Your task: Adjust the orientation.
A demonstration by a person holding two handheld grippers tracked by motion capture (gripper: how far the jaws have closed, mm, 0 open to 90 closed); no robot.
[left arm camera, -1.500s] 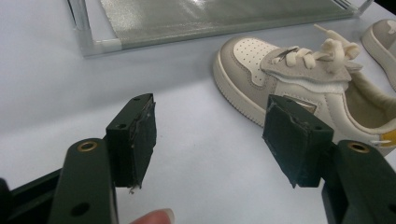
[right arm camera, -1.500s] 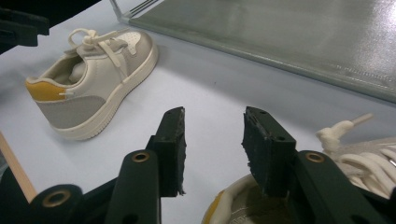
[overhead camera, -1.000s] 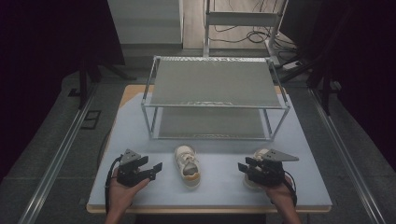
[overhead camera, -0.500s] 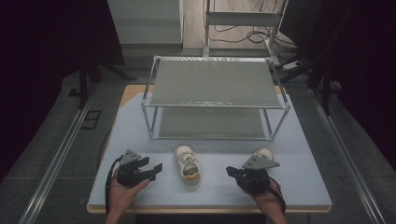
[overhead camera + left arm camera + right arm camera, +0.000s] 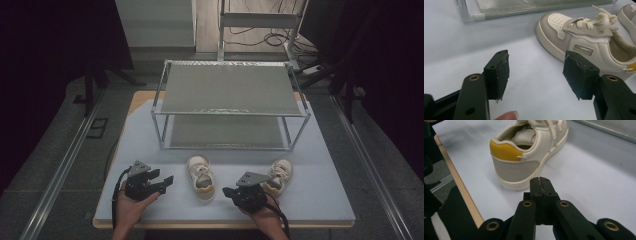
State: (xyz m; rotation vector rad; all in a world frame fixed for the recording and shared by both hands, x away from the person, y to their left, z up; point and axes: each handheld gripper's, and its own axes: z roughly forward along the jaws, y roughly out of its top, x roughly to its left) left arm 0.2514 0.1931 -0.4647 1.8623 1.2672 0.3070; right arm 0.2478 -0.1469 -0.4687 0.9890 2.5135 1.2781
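Observation:
Two small cream sneakers lie on the pale blue table in front of a metal rack. The middle sneaker (image 5: 200, 177) points its toe at the rack; the other sneaker (image 5: 279, 176) lies to its right. My left gripper (image 5: 167, 181) rests left of the middle sneaker, and my right gripper (image 5: 226, 191) sits between the two sneakers, pointing left. In the left gripper view my left gripper (image 5: 537, 67) stands open with bare table between its jaws and the middle sneaker (image 5: 584, 42) just beyond the right jaw. My right gripper (image 5: 540, 181) is shut on nothing, close behind the sneaker's yellow-tabbed heel (image 5: 524, 157).
A two-shelf metal rack (image 5: 230, 100) stands behind the sneakers, both shelves bare. The table's wooden front edge (image 5: 459, 182) runs close to my right gripper. A metal rail (image 5: 65, 165) lies on the floor left of the table.
My right gripper has moved left, off the right-hand sneaker and toward the middle one's heel. The left gripper and both sneakers have stayed put.

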